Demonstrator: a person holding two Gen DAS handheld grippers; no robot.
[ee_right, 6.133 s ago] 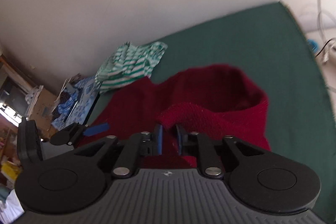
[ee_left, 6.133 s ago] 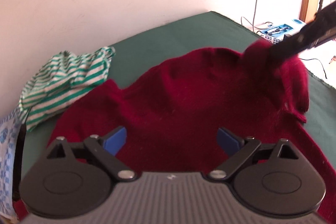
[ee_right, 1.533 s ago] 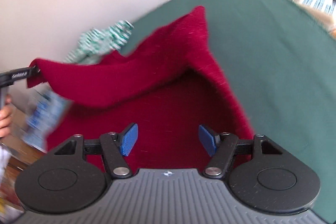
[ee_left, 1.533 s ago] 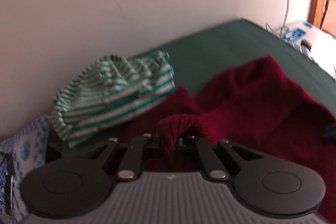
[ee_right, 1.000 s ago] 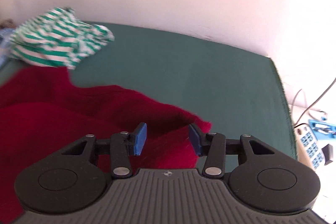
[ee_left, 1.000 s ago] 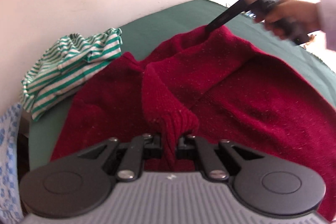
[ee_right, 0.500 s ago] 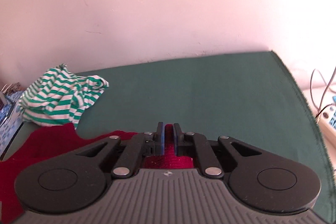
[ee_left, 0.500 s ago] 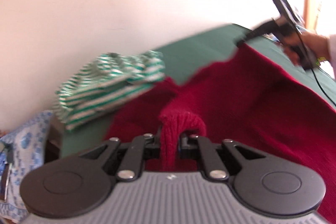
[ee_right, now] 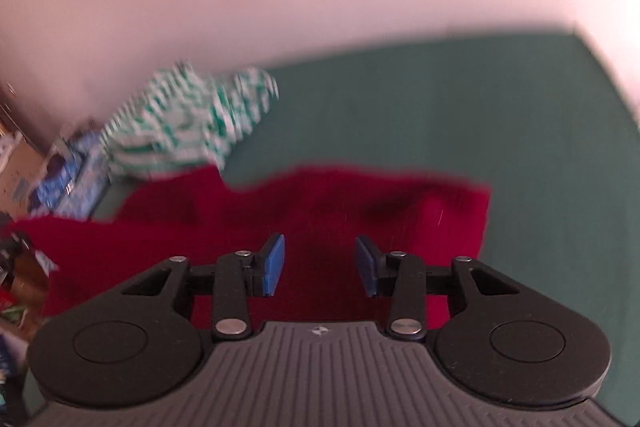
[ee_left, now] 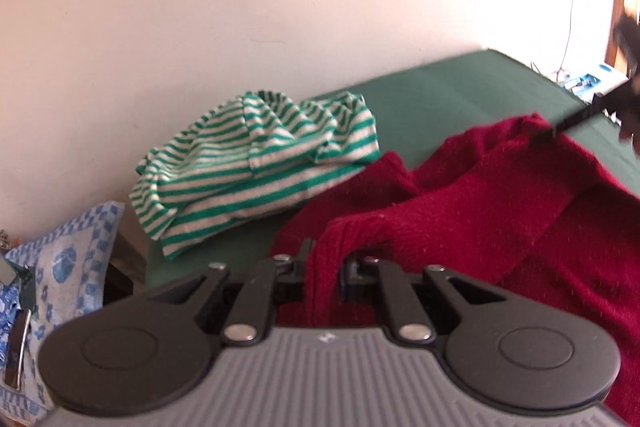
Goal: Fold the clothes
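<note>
A: The left gripper (ee_left: 324, 267) is pinched tight on a fold of the red sweater (ee_left: 500, 195). The red cloth bunches up between its two sides.

B: Where does the rest of the sweater go?

A: It spreads ahead of the gripper and off to its right, over the green counter (ee_left: 448, 87). Ahead and to the left sits a green striped shirt (ee_left: 256, 151), touching the sweater's edge. A blue patterned cloth (ee_left: 60, 259) lies far left.

B: And in the other view?

A: The right gripper (ee_right: 320, 263) is spread apart, with nothing between its blue pads (ee_right: 274, 263). The red sweater (ee_right: 280, 211) lies just under and ahead of it on the counter (ee_right: 480, 115). The striped shirt (ee_right: 188, 123) is ahead to the left, all blurry.

B: Is the right gripper touching the sweater?

A: I cannot tell.
</note>
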